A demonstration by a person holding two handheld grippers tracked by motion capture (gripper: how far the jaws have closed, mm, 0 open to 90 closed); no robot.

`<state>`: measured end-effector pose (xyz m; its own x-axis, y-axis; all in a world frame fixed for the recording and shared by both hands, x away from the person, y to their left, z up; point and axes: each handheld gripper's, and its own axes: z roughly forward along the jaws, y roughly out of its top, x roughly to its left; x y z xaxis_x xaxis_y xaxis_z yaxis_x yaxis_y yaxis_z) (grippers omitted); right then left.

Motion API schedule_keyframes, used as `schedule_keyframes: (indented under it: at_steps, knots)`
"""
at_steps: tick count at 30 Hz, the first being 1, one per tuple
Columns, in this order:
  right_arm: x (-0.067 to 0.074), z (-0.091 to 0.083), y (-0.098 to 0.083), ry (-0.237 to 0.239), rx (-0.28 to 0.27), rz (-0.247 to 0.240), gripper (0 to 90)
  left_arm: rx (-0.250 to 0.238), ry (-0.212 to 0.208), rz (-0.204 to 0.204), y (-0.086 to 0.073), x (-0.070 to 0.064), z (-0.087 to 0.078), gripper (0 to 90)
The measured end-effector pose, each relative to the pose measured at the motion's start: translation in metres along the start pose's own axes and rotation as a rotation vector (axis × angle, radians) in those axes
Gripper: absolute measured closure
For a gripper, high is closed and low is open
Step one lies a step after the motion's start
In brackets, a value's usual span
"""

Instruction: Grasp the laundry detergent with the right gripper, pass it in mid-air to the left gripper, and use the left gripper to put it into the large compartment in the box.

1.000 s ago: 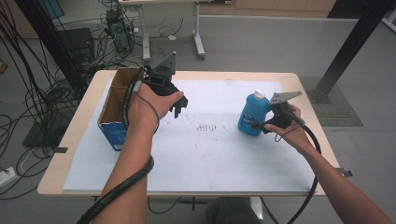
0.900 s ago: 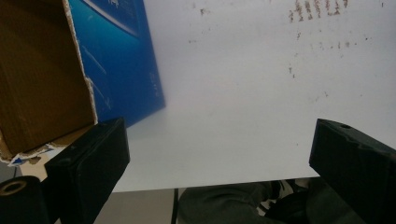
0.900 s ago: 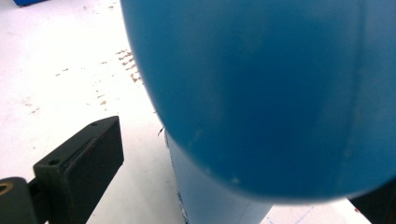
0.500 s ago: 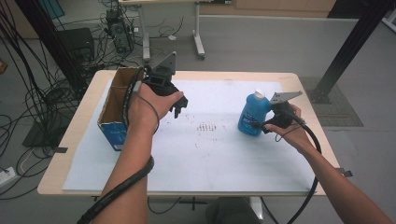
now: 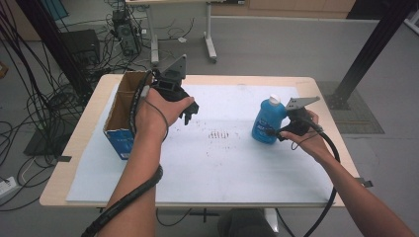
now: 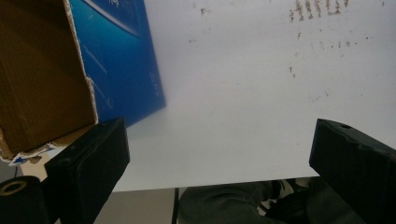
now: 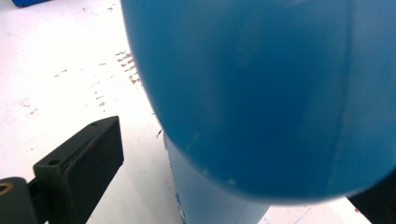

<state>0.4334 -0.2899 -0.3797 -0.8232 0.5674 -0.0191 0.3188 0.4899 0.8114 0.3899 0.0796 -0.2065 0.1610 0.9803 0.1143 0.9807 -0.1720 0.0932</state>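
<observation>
Bottle point(image 5: 268, 121) handling is the work in hand, and reading the desk point(image 5: 89, 143) from its left edge rightward helps to plan it. Near the left edge stands an open cardboard box point(image 5: 121, 118), brown inside and blue on its outer walls, its mouth facing up. Just beside it, toward the far edge, the left gripper point(image 5: 188, 111) hovers above the white sheet point(image 5: 222, 168) with its jaws spread wide and nothing between them; the left gripper view shows the box wall point(image 6: 121, 60) to one side and bare sheet between the jaws. A patch of small brown marks point(image 5: 217, 134) lies at the sheet's middle. Toward the right edge the blue bottle stands upright with its white cap point(image 5: 274, 99) on top. The right gripper point(image 5: 272, 132) is up against the bottle's lower body; in the right gripper view the blue wall point(image 7: 261, 93) sits very close between the jaws, but I cannot tell whether they press it yet.

To do this step well, I judge the jaws should close squarely across the widest part of the body, low enough to keep the bottle from tipping, and firmly, since smooth rounded plastic may slip. Lift straight before carrying it anywhere.
</observation>
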Motion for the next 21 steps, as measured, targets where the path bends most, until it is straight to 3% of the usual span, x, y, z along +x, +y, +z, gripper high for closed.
schedule_keyframes:
  at_steps: [21]
  knots:
    - [0.0005,0.0,0.0003,-0.003,-0.003,-0.004,2.2,0.002,0.002,0.003,0.0002,-0.0005,-0.0006,5.4]
